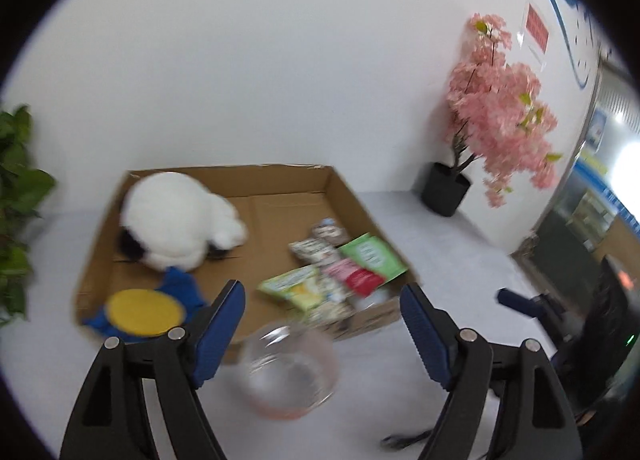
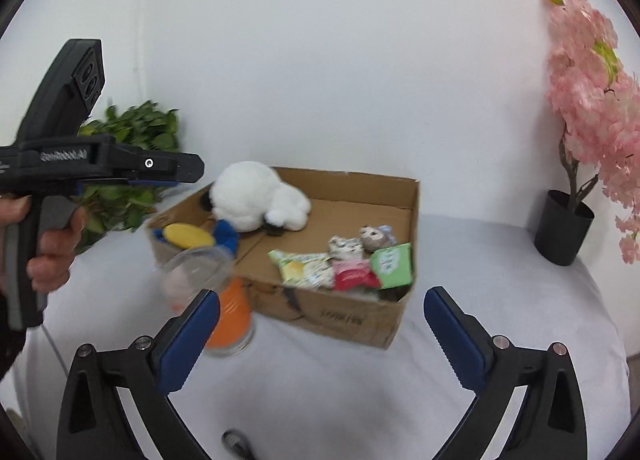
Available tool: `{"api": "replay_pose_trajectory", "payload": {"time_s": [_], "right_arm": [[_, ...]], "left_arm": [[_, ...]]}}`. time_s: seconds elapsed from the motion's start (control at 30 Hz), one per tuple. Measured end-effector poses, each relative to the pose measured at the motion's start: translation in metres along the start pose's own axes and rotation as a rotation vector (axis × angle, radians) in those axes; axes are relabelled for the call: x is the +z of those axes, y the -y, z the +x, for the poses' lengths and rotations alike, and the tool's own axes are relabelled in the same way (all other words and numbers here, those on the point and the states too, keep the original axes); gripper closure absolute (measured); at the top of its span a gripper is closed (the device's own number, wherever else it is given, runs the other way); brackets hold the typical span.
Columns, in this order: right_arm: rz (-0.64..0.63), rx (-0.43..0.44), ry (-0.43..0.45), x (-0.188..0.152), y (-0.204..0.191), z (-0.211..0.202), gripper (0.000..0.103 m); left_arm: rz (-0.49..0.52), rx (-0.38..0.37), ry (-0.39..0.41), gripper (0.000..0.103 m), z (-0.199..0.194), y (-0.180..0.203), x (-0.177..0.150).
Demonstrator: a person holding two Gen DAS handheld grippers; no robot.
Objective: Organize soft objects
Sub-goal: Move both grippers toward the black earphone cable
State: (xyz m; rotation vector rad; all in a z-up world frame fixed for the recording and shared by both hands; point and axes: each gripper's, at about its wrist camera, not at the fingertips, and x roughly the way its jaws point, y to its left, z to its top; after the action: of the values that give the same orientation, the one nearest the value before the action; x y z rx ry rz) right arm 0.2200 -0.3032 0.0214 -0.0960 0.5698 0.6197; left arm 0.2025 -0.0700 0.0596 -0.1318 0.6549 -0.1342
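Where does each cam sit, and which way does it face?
Left wrist: on the left gripper, facing forward and down at the box and clear cup; own open fingers show.
Right wrist: on the right gripper, facing the box from its right; own open fingers show, plus the left gripper side-on in a hand.
Shared: box, white plush, cup, pink tree.

Motion-blurred clear cup [image 1: 289,370], contents indistinct
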Motion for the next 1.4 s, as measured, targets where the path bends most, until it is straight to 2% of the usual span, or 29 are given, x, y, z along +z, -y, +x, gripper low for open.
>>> {"api": "replay_pose_trajectory", "payload": {"time_s": [0.07,0.13,0.2,0.3,0.4,0.47,0.57,0.63,0.7,0.77,0.8,0.87,0.93,1.03,1.13,1.27,1.3,1.33,1.4], "right_arm": [[0.021,0.114,-0.067,-0.025,-0.01,-0.006,0.0],[0.064,0.222,-0.203,-0.055,-0.015,0.005,0.0],[0.093,0.278,-0.347,-0.084,-0.019,0.02,0.001],[0.048,0.2,-0.433,-0.108,-0.027,0.03,0.003],[0.061,0.139,-0.447,-0.118,-0.023,0.037,0.005],[0.077,0.11,-0.461,-0.122,-0.016,0.045,0.013],[0.058,0.057,-0.465,-0.121,-0.018,0.049,0.03],[0.028,0.069,-0.475,-0.124,-0.033,0.046,0.038],[-0.024,0.042,-0.475,-0.13,-0.054,0.042,0.042],[-0.06,0.012,-0.476,-0.136,-0.076,0.035,0.05],[-0.059,0.01,-0.474,-0.138,-0.085,0.029,0.063],[-0.032,-0.003,-0.475,-0.141,-0.098,0.021,0.073],[-0.021,-0.027,-0.467,-0.144,-0.109,0.017,0.091],[0.047,-0.055,-0.454,-0.147,-0.112,0.017,0.096],[0.128,-0.061,-0.457,-0.145,-0.106,0.015,0.098],[0.274,-0.022,-0.483,-0.145,-0.084,0.011,0.094],[0.284,-0.021,-0.488,-0.145,-0.082,0.01,0.085],[0.291,-0.021,-0.487,-0.145,-0.08,0.008,0.067],[0.307,-0.032,-0.462,-0.142,-0.077,0.005,0.045]], "left_arm": [[0.027,0.087,-0.016,0.023,-0.015,-0.009,-0.021],[0.034,0.173,-0.051,0.023,-0.025,-0.019,-0.043],[0.019,0.251,-0.085,0.023,-0.031,-0.029,-0.069],[-0.032,0.331,-0.118,0.023,-0.039,-0.041,-0.108],[-0.068,0.307,-0.174,0.023,-0.04,-0.044,-0.136],[-0.069,0.312,-0.215,0.023,-0.036,-0.043,-0.146],[-0.051,0.336,-0.231,0.023,-0.034,-0.035,-0.15],[-0.048,0.317,-0.235,0.023,-0.034,-0.029,-0.152],[-0.048,0.3,-0.236,0.023,-0.033,-0.021,-0.155],[-0.056,0.262,-0.245,0.023,-0.03,-0.015,-0.158],[-0.071,0.225,-0.256,0.023,-0.028,-0.013,-0.16],[-0.11,0.144,-0.277,0.023,-0.023,-0.013,-0.163],[-0.171,0.043,-0.311,0.023,-0.017,-0.015,-0.168],[-0.235,-0.062,-0.352,0.024,-0.009,-0.016,-0.174],[-0.227,-0.068,-0.376,0.024,-0.005,-0.011,-0.176],[-0.14,0.042,-0.366,0.023,-0.006,0.001,-0.174],[-0.105,0.095,-0.365,0.023,-0.004,0.005,-0.175],[-0.082,0.132,-0.365,0.023,-0.003,0.007,-0.176],[-0.047,0.187,-0.361,0.023,0.0,0.01,-0.177]]}}
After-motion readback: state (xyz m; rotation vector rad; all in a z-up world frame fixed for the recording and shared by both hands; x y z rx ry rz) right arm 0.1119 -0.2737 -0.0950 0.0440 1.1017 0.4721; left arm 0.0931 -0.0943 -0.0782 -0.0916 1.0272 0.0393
